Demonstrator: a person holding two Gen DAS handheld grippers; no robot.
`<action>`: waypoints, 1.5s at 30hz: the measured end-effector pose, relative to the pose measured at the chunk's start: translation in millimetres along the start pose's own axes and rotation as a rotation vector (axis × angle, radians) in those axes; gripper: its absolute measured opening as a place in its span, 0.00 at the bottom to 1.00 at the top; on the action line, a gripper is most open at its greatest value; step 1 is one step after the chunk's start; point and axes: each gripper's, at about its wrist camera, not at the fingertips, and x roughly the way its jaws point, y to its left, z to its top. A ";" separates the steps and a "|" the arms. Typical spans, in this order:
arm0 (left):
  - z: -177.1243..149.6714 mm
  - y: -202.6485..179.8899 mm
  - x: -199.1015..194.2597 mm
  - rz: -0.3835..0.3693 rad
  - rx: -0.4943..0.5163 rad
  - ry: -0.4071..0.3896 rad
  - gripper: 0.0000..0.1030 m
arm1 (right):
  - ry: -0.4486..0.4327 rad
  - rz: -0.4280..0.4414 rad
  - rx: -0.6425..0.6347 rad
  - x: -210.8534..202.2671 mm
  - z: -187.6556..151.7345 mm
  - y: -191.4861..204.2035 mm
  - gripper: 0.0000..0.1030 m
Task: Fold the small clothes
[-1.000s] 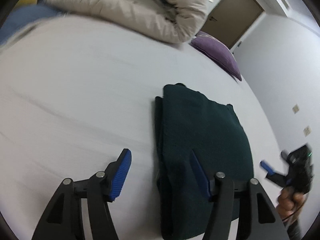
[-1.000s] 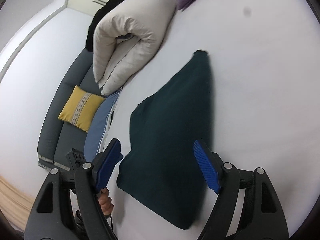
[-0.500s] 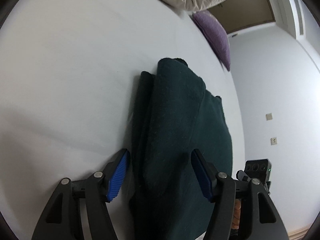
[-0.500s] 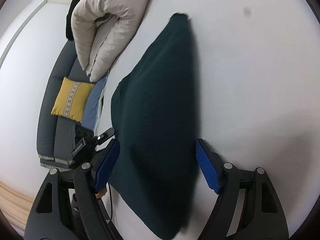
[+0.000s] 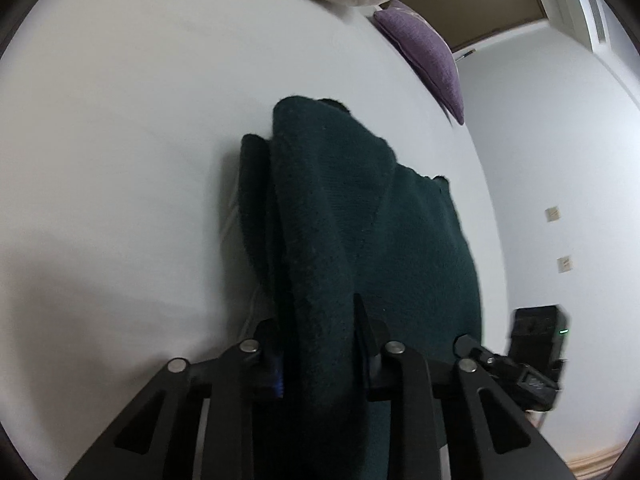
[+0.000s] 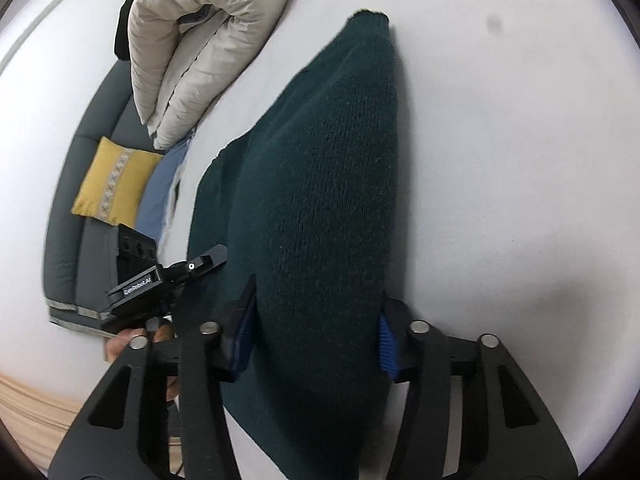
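Your left gripper (image 5: 318,344) and right gripper (image 6: 316,334), jaws just closing, each grasp the dark green sweater (image 6: 320,184) on the white bed (image 6: 500,160).

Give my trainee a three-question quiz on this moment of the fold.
1. True or false: both tongs have cloth of the dark green sweater between their pads.
2. What lies against the far end of the white bed? A) beige duvet B) laundry basket C) open suitcase
3. What colour is the cushion on the grey sofa?

Key: 1 true: left tongs and right tongs have just closed onto it. 2 A, the beige duvet. 3 Yellow.
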 end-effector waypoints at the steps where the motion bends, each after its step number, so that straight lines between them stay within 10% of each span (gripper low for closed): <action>1: -2.8 -8.1 -5.1 0.024 0.027 -0.010 0.25 | -0.006 -0.014 -0.015 -4.6 -0.5 5.3 0.41; 15: -124.6 -88.1 -83.3 -0.002 0.211 -0.045 0.25 | -0.076 -0.019 -0.166 -132.6 -108.5 67.5 0.38; 24: -198.6 -94.2 -68.6 0.036 0.249 0.005 0.25 | -0.080 -0.028 -0.114 -162.0 -200.1 23.2 0.38; 37: -217.9 -47.7 -32.8 -0.005 0.122 0.040 0.37 | -0.074 0.084 0.039 -145.7 -233.4 -51.6 0.44; 45: -211.4 -70.5 -85.9 0.132 0.176 -0.134 0.42 | -0.190 -0.096 0.021 -200.0 -229.2 -34.9 0.53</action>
